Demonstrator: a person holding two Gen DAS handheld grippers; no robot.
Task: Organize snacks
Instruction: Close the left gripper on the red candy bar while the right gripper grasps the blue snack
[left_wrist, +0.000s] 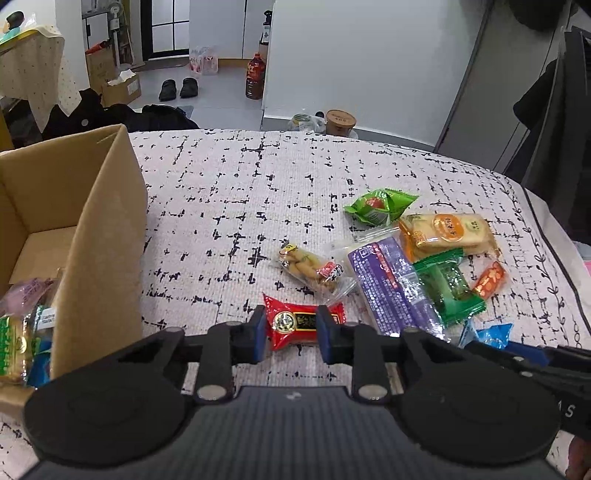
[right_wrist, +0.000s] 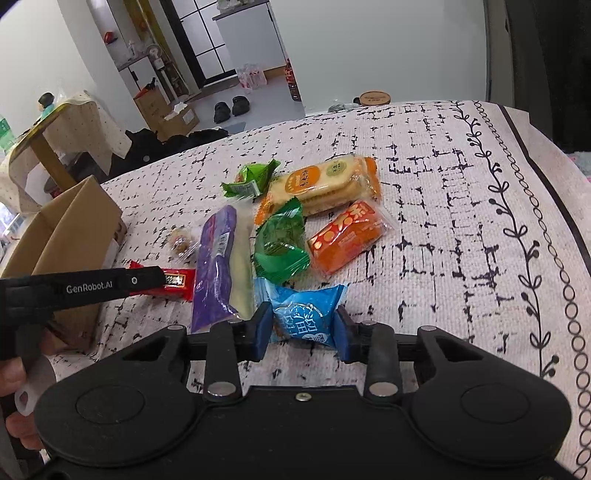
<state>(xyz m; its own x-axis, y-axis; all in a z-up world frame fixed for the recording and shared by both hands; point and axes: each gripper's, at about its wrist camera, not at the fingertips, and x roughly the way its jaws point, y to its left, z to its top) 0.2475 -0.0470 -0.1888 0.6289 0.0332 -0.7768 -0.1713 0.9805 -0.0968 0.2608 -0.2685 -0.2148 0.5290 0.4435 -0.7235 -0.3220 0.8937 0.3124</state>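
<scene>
The left tool (left_wrist: 290, 334) clamped a red snack packet (left_wrist: 295, 325) on the patterned worktop (left_wrist: 221, 206), at 3 o'clock from the cardboard box (left_wrist: 92, 221); the right tool (right_wrist: 303, 332) clamped a blue packet (right_wrist: 306, 314) at 6 o'clock of the snack pile.

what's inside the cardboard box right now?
In the left wrist view, the cardboard box holds a few wrapped snacks at its near end: a purplish pack, a green-and-yellow one, something blue. Its wall hides the rest.
</scene>
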